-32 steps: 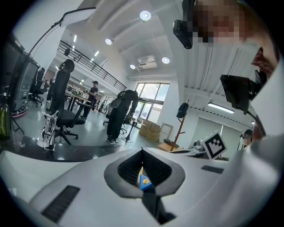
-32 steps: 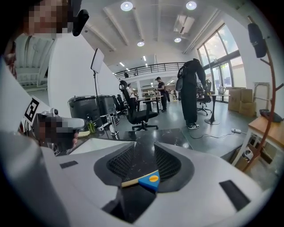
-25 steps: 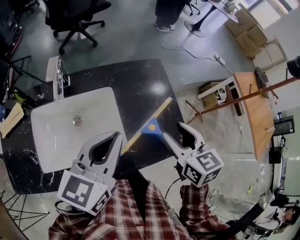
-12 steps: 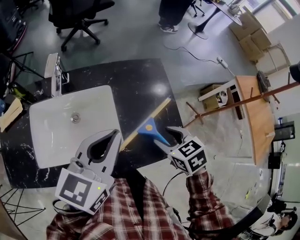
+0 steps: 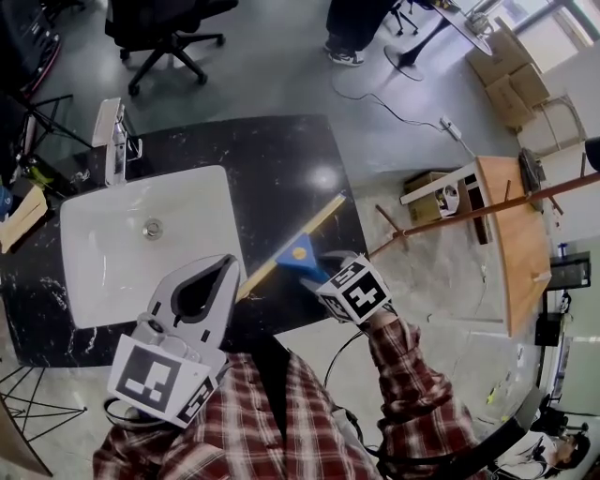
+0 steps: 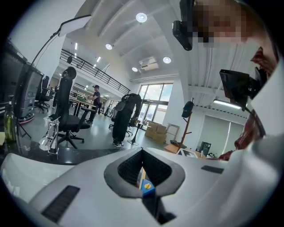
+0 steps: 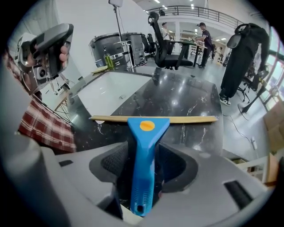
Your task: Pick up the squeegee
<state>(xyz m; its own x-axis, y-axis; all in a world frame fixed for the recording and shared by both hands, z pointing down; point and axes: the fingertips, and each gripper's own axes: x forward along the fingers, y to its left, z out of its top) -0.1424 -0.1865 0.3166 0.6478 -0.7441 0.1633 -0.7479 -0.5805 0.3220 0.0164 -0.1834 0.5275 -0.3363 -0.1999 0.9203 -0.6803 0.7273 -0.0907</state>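
Note:
The squeegee (image 5: 298,251) has a blue handle with a yellow dot and a long tan blade. It lies on the black marble counter (image 5: 272,169) near the right front edge. My right gripper (image 5: 314,265) is shut on the blue handle. In the right gripper view the handle (image 7: 144,168) runs between the jaws of the right gripper (image 7: 144,144), and the blade (image 7: 153,119) lies crosswise just ahead. My left gripper (image 5: 225,267) hangs shut and empty over the sink's front right corner. In the left gripper view, a bit of the squeegee (image 6: 147,187) shows through the left gripper (image 6: 142,150).
A white sink (image 5: 103,272) with a chrome faucet (image 5: 114,155) fills the counter's left half. The counter's edge drops to the floor just right of the squeegee. A wooden coat stand (image 5: 469,211) and an office chair (image 5: 159,28) stand beyond. A person (image 5: 361,23) stands far back.
My right gripper has moved forward and left over the blue handle, and its jaws have gone from wide open to shut on it. The left gripper has stayed about where it was.

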